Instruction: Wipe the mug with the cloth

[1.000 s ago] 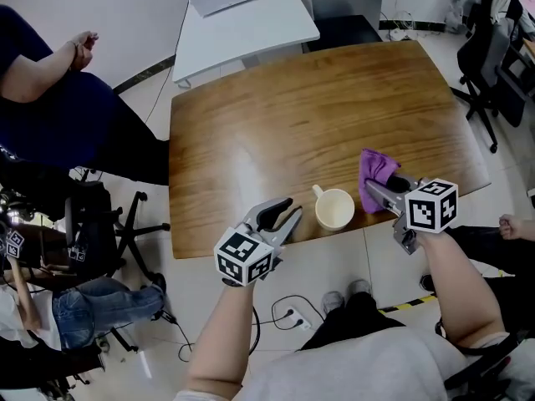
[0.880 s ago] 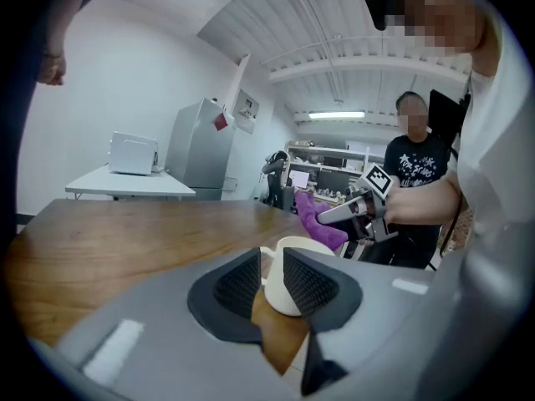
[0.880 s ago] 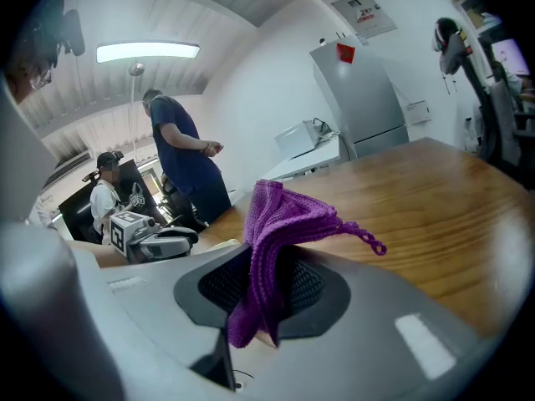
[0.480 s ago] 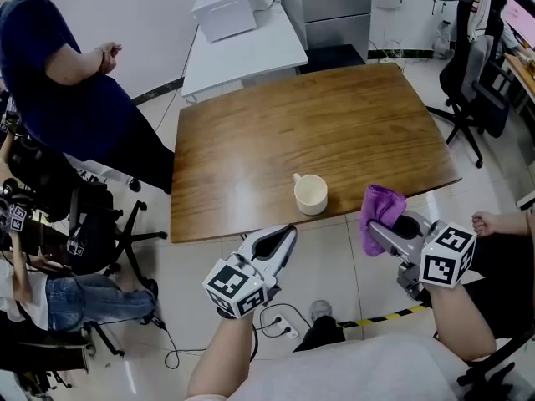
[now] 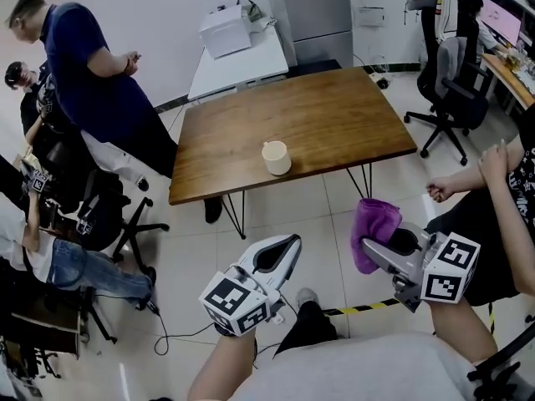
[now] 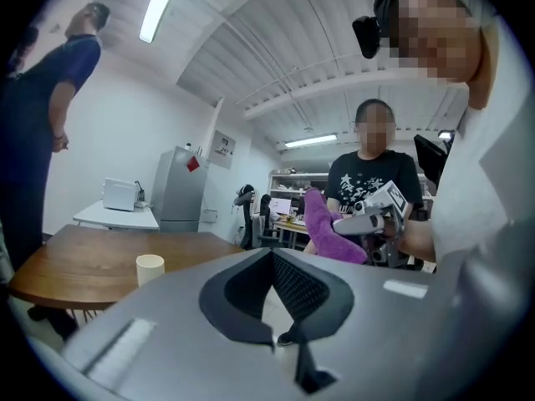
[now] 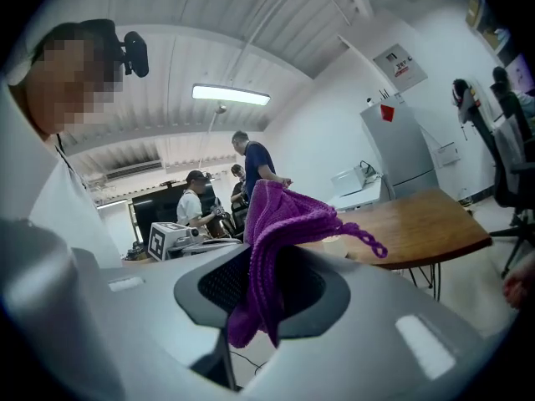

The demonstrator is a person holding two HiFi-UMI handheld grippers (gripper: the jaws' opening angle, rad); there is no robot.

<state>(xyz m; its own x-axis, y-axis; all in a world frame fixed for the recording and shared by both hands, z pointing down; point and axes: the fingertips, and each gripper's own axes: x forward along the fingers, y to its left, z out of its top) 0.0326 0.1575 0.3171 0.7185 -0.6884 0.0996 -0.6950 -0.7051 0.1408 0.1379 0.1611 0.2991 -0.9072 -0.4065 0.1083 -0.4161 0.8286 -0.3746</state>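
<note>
In the head view I stand well back from the desk (image 5: 334, 115), and the mug (image 5: 276, 158) sits upright near its front edge, well apart from both tools, with nothing steadying it. My worry is that a wipe pushed towards me could slide or tip it off that edge, so I judge the mug needs holding first. My left tool (image 5: 290, 242) is fully shut with nothing in it and would have to open for that. My right tool (image 5: 369, 248) is clamped on the purple cloth (image 5: 374, 224). The floor between me and the desk is open, but a cable (image 5: 180, 334) lies at my left and striped tape (image 5: 368, 308) crosses in front of my feet, and either could catch a foot. A standing person (image 5: 84, 65) is beside the desk's left end and a seated person's arm (image 5: 468, 178) is close at my right, so wide swings are risky on both sides. In the left gripper view the left tool (image 6: 270, 254) shows its pads pressed together and bare, with the mug (image 6: 150, 269) far ahead on the desk (image 6: 75, 257). In the right gripper view the right tool (image 7: 266, 284) pinches only a fold of the cloth (image 7: 284, 224). The rest bunches loosely above the jaws and could pull free under a firm rub.
</note>
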